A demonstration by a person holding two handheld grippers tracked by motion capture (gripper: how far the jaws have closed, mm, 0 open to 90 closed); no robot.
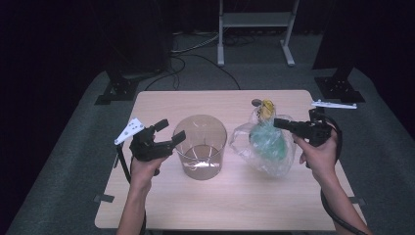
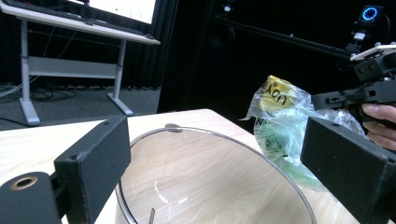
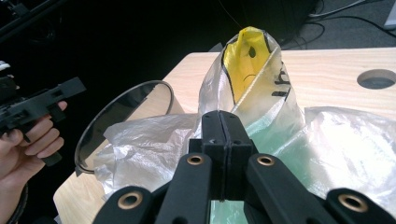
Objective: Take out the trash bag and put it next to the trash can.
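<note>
Jaws: left gripper (image 1: 169,132) wide apart at the rim, right gripper (image 1: 279,122) clamped on the plastic bag (image 1: 266,147) | table (image 1: 161,200): bare near edge | clear container (image 1: 200,147): mid-table, just beside bag | bag: right of centre, yellow item (image 3: 245,60) poking up | grommet hole (image 3: 377,78): behind bag

The high camera looked down and forward over the table (image 1: 235,196). Each gripper camera sat close behind its jaws; both shared the clear tub (image 2: 210,177) toward twelve o'clock.
</note>
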